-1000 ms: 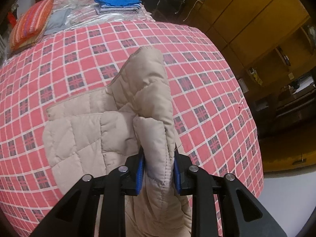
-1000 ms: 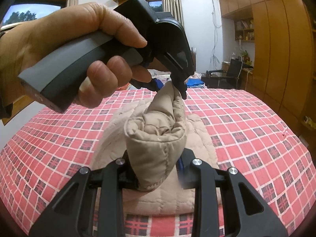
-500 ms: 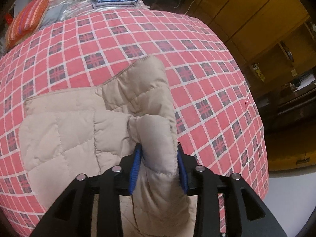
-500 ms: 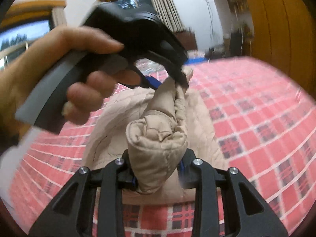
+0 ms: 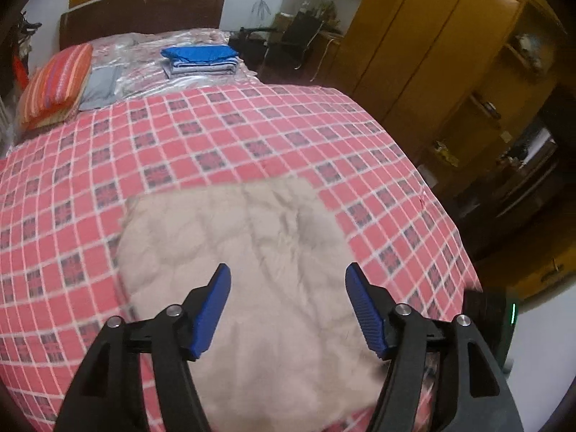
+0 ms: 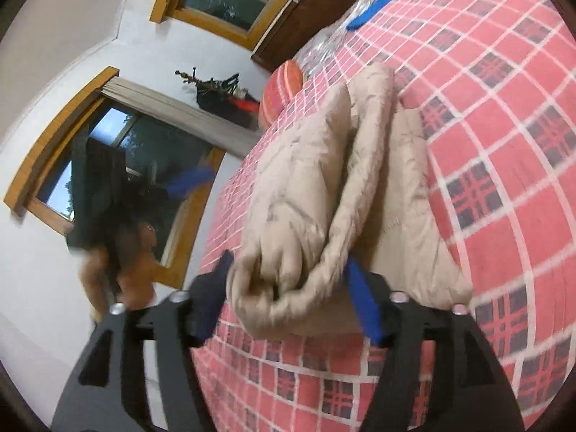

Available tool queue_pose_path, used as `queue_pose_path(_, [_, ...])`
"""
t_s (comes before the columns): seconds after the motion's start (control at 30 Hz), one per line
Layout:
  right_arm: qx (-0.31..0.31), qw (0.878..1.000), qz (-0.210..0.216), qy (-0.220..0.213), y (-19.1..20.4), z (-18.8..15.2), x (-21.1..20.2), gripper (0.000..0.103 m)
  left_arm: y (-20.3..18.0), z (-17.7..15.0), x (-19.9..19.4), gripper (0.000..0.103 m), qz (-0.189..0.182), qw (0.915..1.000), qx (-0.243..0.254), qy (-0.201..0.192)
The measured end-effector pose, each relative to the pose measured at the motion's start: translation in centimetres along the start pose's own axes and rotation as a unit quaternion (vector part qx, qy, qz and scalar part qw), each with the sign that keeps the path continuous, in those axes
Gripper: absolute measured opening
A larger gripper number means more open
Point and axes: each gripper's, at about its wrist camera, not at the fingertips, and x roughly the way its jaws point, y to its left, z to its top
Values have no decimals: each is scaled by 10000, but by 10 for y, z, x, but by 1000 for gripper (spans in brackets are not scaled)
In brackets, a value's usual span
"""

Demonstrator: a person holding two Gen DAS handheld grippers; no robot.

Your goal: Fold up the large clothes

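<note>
Plainly, through the left wrist view my left hand-held gripper [image 5: 288, 309] gaped empty over the beige quilted jacket [image 5: 248, 266], lying low-centre on the checked bed [image 5: 252, 133]. Through the right, the right hand-held gripper [image 6: 288, 288] bracketed a bunched fold, seemingly loosening; I judged it best to lay that flat before letting go.

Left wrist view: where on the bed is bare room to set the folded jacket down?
The red checked bedspread lies bare between the beige quilted jacket and the striped orange pillow, and also left of the jacket. The head end is crowded: the pillow, a grey cloth and a blue-topped stack of folded clothes.
</note>
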Motion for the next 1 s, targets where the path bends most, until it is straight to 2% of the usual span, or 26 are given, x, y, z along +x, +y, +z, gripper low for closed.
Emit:
queue_pose_path(0.13, [253,9992,-102,298,-12,42,24,71,7,-44,-5,66,-678,9976,1,-135])
queue_pose_path(0.27, [448,9972,-169,573,-23,78,52,71,0,-71,3,66,-1099,9936,149,-204])
queue_pose_path(0.3, [454,9968,-161,634,-25,85,54,69,-3,-74,5,66,-1172,9928,178,-197])
queue_pose_path(0.33, [448,9965,-173,680,-25,89,58,48,-6,-78,9,66,-1269,9916,207,-167])
queue_pose_path(0.4, [267,9972,-283,644,-22,94,58,25,-12,-85,19,66,-1453,9890,251,-73])
queue_pose_path(0.43, [129,9981,-265,546,-18,94,52,19,-13,-88,22,66,-1475,9887,259,-56])
queue_pose_path(0.5, [-57,9992,-160,364,-18,88,42,17,-17,-94,34,66,-1581,9871,248,14])
queue_pose_path(0.57, [157,9992,-197,324,-40,84,42,16,-21,-100,47,66,-1655,9859,227,91])
queue_pose_path(0.67, [530,9979,-185,334,-70,85,50,17,-29,-103,58,66,-1580,9868,308,161])
queue_pose_path(0.73, [581,9976,-166,332,-73,82,50,20,-30,-102,56,66,-1609,9863,301,201])
queue_pose_path(0.77, [557,9977,-209,329,-71,81,48,23,-28,-101,52,66,-1660,9855,266,222])
queue_pose_path(0.87, [507,9981,-300,206,-60,75,24,41,-15,-94,32,66,-1636,9863,182,71])
queue_pose_path(0.9, [398,9986,-329,84,-50,71,7,52,-6,-89,24,66,-1577,9874,140,-38])
queue_pose_path(1.0, [-89,9992,-272,292,-15,50,-19,60,25,-68,0,70,-1398,9892,-181,-403])
